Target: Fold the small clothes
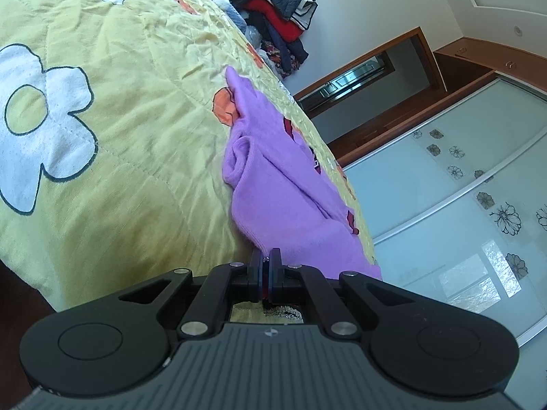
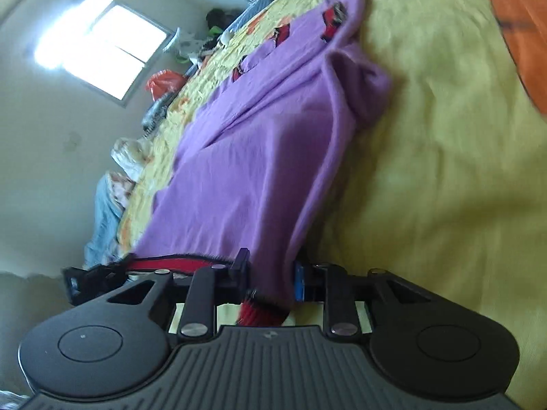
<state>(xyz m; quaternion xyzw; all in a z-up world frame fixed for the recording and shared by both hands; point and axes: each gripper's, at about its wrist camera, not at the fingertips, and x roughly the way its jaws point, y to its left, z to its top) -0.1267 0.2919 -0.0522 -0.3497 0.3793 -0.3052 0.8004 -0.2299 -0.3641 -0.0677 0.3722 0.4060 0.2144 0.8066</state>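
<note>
A: Progress check. Purple garment [image 1: 273, 184] lies on the bed [image 1: 130, 157], spread along the yellow quilt close to the bed's side edge. Not folded into any compact shape yet, as far as I can judge.

B: Agreed. Body mostly flat in the right wrist view, with long creases. One sleeve [image 2: 362, 78] is bunched and doubled over near the garment's far end. Red patches show on the cloth; cannot read what they are.

A: Left gripper [image 1: 266, 259]: jaws together, pinching a thin bit of the purple hem between them.

B: Right gripper [image 2: 270, 266]: jaws clamped on a thicker gather of the same hem, so they stand visibly apart around the cloth. Red ribbed band [image 2: 263, 314] sits just behind them, and a red strip runs off to the side along the hem line.

A: So both hold the near edge, which is lifted off the quilt.

B: Judgement: early stage. Edge secured at two points; the first fold looks not yet made. Remaining: carry the hem over toward the far end, tidy the bunched sleeve, then fold again.

A: Other clothes heaped [image 1: 280, 10] at the far corner of the bed. Sorted or waiting, cannot tell.

B: Noted. One piece in hand, nothing visibly finished.
</note>
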